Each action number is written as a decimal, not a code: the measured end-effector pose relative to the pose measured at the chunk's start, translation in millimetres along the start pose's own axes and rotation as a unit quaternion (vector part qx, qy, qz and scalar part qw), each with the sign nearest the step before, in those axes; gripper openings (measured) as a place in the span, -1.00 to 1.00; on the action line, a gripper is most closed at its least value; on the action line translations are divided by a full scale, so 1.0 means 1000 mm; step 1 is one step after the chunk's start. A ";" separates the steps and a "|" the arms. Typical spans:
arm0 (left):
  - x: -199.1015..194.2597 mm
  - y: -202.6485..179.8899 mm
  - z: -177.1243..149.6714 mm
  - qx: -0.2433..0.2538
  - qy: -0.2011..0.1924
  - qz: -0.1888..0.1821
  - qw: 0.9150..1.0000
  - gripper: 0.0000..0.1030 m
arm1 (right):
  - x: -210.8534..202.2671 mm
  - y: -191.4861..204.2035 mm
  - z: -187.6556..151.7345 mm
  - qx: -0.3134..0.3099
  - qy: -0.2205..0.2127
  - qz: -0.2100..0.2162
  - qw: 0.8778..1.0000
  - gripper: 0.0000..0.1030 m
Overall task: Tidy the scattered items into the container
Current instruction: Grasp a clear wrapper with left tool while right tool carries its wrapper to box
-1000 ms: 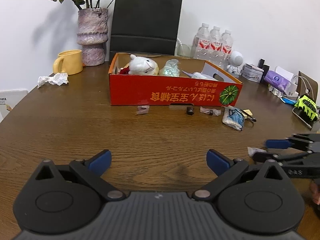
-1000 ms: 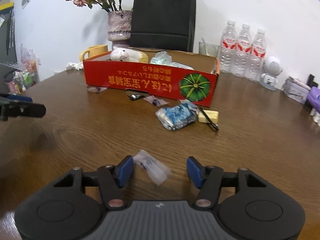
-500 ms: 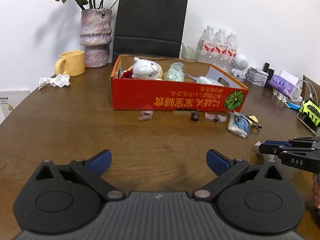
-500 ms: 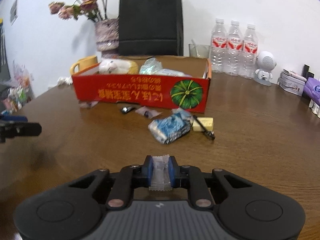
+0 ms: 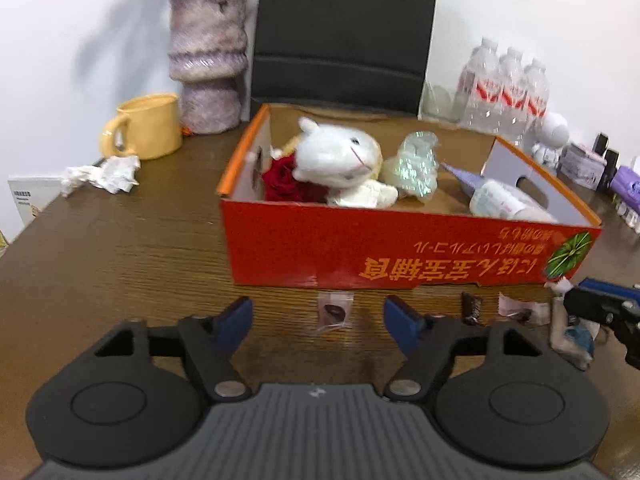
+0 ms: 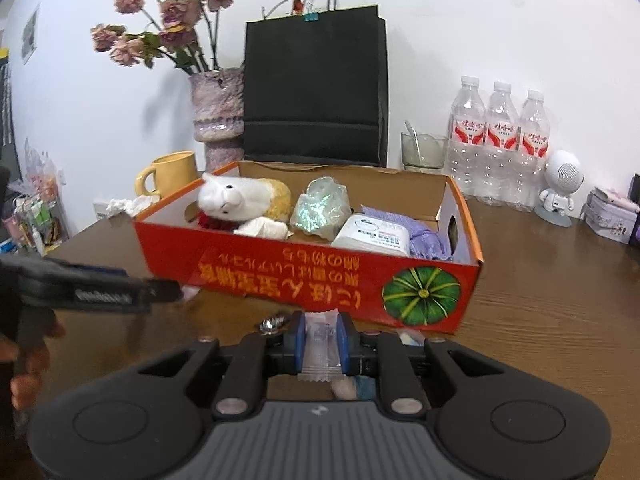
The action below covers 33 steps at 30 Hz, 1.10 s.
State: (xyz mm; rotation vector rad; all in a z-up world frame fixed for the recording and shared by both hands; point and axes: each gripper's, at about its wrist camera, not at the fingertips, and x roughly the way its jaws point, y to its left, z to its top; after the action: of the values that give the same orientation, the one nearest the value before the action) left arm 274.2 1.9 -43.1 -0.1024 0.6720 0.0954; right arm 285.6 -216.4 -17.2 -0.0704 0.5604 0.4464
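Observation:
A red cardboard box (image 5: 400, 248) stands on the brown table and holds a white plush toy (image 5: 340, 156), a crinkled wrapper and a white pack; it also shows in the right wrist view (image 6: 304, 268). My left gripper (image 5: 318, 318) is open, with a small clear packet (image 5: 334, 312) lying on the table between its fingertips. My right gripper (image 6: 320, 340) is shut on a clear plastic sachet (image 6: 320, 350), held just in front of the box's near wall. A dark candy (image 5: 471, 306), another small packet (image 5: 518, 308) and a blue-white pack (image 5: 572, 336) lie along the box front.
A yellow mug (image 5: 148, 126), a vase (image 5: 208, 60), crumpled tissue (image 5: 104, 172) and a black paper bag (image 5: 344, 32) stand behind and left of the box. Water bottles (image 6: 498, 144), a glass and a small white figure (image 6: 560, 188) stand at the right.
Both grippers have moved forward close to the box. The right gripper, shut on the sachet since half a second ago, has carried it up to the box front.

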 end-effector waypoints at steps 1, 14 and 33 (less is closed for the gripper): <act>0.006 -0.001 -0.001 0.001 0.007 0.001 1.000 0.29 | 0.003 -0.001 -0.001 0.001 0.003 -0.001 1.000 -0.70; 0.002 -0.010 -0.013 0.050 -0.005 -0.014 0.999 -0.66 | 0.002 -0.002 -0.013 0.010 0.001 -0.006 1.000 -0.70; -0.011 -0.023 0.096 -0.003 -0.148 -0.097 0.984 -0.64 | 0.037 -0.030 0.097 0.037 -0.098 -0.018 0.994 -0.70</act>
State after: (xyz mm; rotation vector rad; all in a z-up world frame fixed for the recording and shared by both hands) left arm 327.6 -9.5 40.3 -0.1566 0.3628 -0.0745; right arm 375.0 -211.2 43.3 0.0328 0.3819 0.3915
